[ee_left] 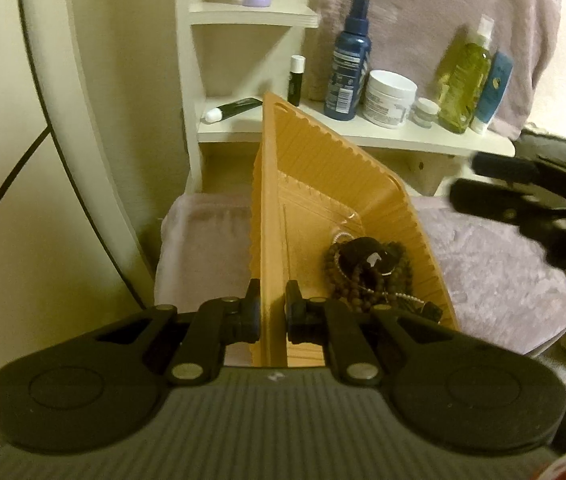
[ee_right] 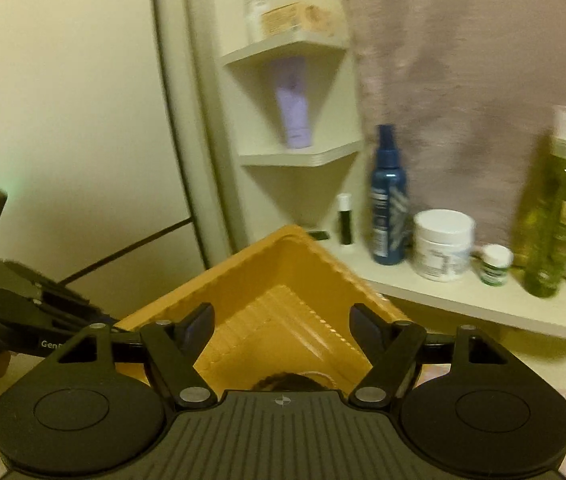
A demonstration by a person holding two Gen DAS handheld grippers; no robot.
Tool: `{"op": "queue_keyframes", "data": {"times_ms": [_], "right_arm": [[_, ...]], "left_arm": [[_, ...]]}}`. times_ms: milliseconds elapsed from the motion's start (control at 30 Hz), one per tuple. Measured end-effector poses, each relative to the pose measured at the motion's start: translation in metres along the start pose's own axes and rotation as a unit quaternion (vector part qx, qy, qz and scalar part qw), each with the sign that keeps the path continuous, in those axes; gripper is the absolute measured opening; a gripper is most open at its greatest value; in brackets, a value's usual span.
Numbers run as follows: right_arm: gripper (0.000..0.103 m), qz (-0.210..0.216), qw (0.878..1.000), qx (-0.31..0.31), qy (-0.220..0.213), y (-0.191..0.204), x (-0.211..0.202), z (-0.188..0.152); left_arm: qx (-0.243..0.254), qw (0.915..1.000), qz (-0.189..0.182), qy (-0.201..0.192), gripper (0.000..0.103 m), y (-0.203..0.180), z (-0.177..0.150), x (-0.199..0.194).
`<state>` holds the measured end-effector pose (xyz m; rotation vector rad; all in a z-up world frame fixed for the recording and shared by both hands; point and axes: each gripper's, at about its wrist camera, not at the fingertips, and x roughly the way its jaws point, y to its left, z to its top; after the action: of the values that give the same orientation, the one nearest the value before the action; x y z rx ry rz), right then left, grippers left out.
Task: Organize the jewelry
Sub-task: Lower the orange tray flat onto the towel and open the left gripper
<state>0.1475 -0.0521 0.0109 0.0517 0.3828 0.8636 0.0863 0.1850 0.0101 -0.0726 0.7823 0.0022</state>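
An orange ridged plastic tray (ee_left: 323, 184) is held tilted above a lilac cloth. My left gripper (ee_left: 273, 300) is shut on the tray's near rim. Dark bead bracelets and a thin silver chain (ee_left: 367, 268) lie piled in the tray's lower corner. In the right wrist view the same tray (ee_right: 267, 292) fills the middle, with a bit of the beads (ee_right: 291, 382) showing at the bottom. My right gripper (ee_right: 281, 320) is open and empty, hovering over the tray. It also shows in the left wrist view (ee_left: 523, 200) at the right edge.
A white shelf (ee_left: 423, 136) behind the tray holds a blue spray bottle (ee_left: 349, 60), a white jar (ee_left: 389, 98), a green bottle (ee_left: 465, 76) and small tubes. Corner shelves (ee_right: 299, 156) hold a lilac tube. A lilac towel (ee_left: 463, 20) hangs behind. A dark cable (ee_left: 7, 184) runs along the left wall.
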Motion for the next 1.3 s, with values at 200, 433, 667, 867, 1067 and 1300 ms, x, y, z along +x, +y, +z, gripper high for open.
{"op": "queue_keyframes", "data": {"times_ms": [200, 433, 667, 867, 1067, 1300], "right_arm": [[0.074, -0.042, 0.999, 0.025, -0.005, -0.013, -0.023, -0.012], [0.074, -0.063, 0.997, 0.045, 0.009, -0.017, -0.029, -0.026], [0.074, -0.087, 0.993, 0.071, 0.028, -0.015, -0.037, -0.035], [0.079, -0.147, 0.981, 0.095, 0.078, -0.005, -0.051, -0.044], [0.083, -0.187, 0.965, 0.125, 0.134, 0.007, -0.069, -0.054], [0.084, -0.202, 0.955, 0.147, 0.159, 0.018, -0.092, -0.065]], "left_arm": [[-0.027, 0.9992, -0.028, 0.004, 0.010, 0.032, -0.009, 0.009], [-0.058, 0.9972, -0.040, 0.025, 0.011, 0.058, -0.023, 0.028], [-0.096, 0.9946, -0.035, 0.014, 0.015, 0.081, -0.031, 0.024], [-0.094, 0.9953, 0.003, -0.021, 0.055, 0.074, -0.031, -0.016], [-0.073, 0.9962, 0.022, -0.043, 0.095, 0.034, -0.041, -0.053], [-0.065, 0.9974, 0.012, -0.029, 0.100, -0.015, -0.063, -0.063]]}}
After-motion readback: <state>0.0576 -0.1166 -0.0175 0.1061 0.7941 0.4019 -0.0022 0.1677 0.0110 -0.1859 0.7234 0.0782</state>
